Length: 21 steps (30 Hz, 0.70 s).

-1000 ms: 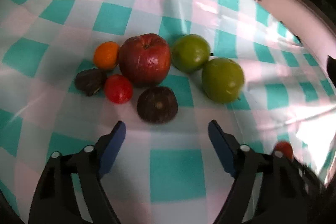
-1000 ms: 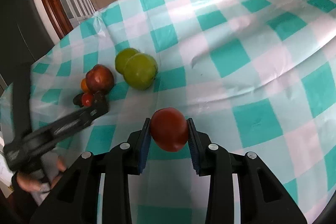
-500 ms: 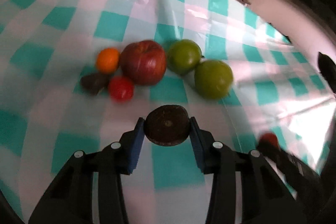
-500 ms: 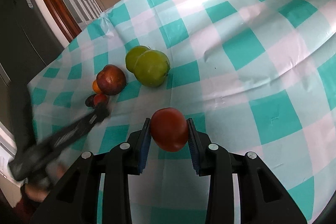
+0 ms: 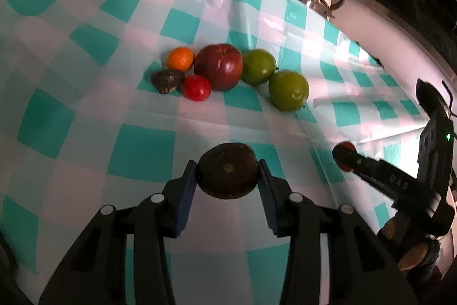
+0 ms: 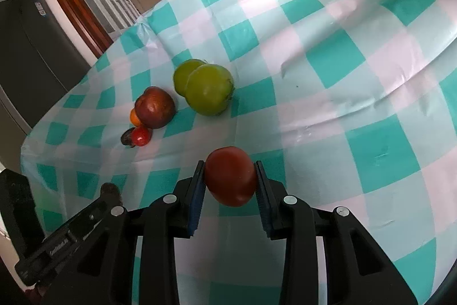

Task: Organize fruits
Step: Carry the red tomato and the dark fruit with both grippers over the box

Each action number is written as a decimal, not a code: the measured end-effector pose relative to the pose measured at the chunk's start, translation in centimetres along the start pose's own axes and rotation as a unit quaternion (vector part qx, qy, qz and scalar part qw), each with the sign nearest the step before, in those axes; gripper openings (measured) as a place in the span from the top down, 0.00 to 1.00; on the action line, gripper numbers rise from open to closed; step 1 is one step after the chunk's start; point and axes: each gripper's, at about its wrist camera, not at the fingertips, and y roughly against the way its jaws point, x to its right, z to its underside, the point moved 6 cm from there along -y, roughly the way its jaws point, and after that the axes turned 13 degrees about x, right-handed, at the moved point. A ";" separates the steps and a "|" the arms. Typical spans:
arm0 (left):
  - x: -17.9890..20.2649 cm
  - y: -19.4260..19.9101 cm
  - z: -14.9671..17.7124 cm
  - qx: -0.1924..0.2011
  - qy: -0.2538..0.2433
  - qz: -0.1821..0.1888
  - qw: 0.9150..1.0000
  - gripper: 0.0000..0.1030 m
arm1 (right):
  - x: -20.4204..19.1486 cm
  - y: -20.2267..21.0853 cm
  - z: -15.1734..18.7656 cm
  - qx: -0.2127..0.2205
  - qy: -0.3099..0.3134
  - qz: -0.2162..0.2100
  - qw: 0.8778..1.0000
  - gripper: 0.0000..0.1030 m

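I have the left gripper (image 5: 227, 176) clamped on a dark fruit (image 5: 227, 174), pads pressing its flat sides so the round body can't roll out. The right gripper (image 6: 230, 181) is closed just as tightly on a red fruit (image 6: 230, 179), held clear of the cloth (image 6: 371, 70). The rest sit in a cluster farther out: apple (image 5: 219, 66), orange (image 5: 180, 58), two green fruits (image 5: 288, 89), a small red one (image 5: 196, 87). I judge both loads are lifted for sorting elsewhere.

Soft daylight, tablecloth glare, fisheye warp
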 end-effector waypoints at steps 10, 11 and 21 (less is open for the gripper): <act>-0.7 -0.7 -0.1 -0.015 0.025 0.005 1.000 0.58 | 0.2 -0.1 -0.2 0.005 -0.015 -0.008 1.000 0.67; -0.8 -0.8 -0.1 -0.017 0.030 0.006 0.999 0.58 | 0.3 -0.1 -0.2 0.005 -0.016 -0.005 1.000 0.67; -1.4 2.7 1.1 -0.014 0.062 0.021 0.998 0.58 | -0.8 4.0 3.8 -0.012 -0.021 0.034 0.999 0.67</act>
